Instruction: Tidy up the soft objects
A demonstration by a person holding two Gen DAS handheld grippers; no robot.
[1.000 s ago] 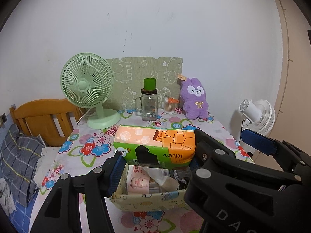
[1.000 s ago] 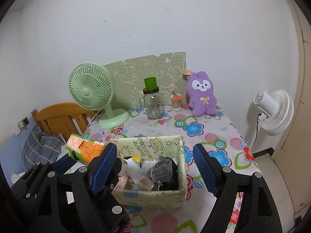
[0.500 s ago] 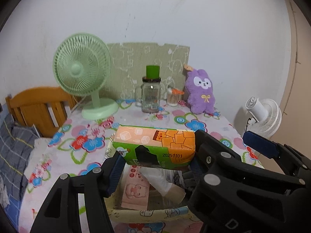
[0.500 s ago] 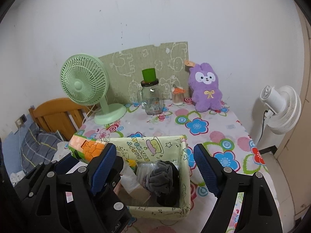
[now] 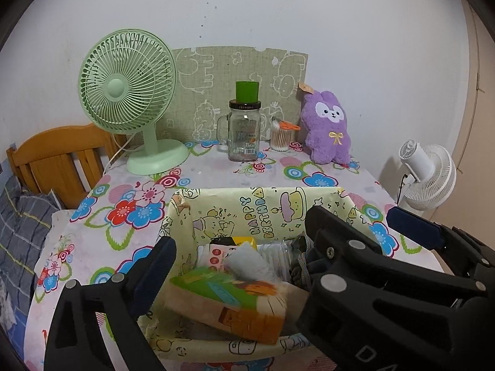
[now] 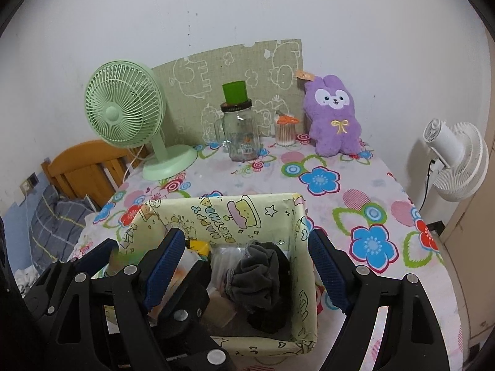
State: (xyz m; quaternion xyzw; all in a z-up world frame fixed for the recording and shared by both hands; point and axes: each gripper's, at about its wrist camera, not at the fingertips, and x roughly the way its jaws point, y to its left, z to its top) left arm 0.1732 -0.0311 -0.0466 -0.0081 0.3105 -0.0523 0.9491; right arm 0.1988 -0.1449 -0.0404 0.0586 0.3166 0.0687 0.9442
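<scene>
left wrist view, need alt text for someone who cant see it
An orange-and-green tissue pack lies blurred in a cartoon-print box, between the open left hand-held gripper's fingers. Behind, on the floral tablecloth, stand a green fan, glass jar and purple plush.

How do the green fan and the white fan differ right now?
The green fan stands on the table, left of the glass jar; the white fan stands off the table, past its right edge. The green fan's grille faces the camera, while the white fan is turned sideways, its motor housing toward us. The green one has a short stem on a round base; the white one's base is hidden. Both are upright, with round grilles.
</scene>
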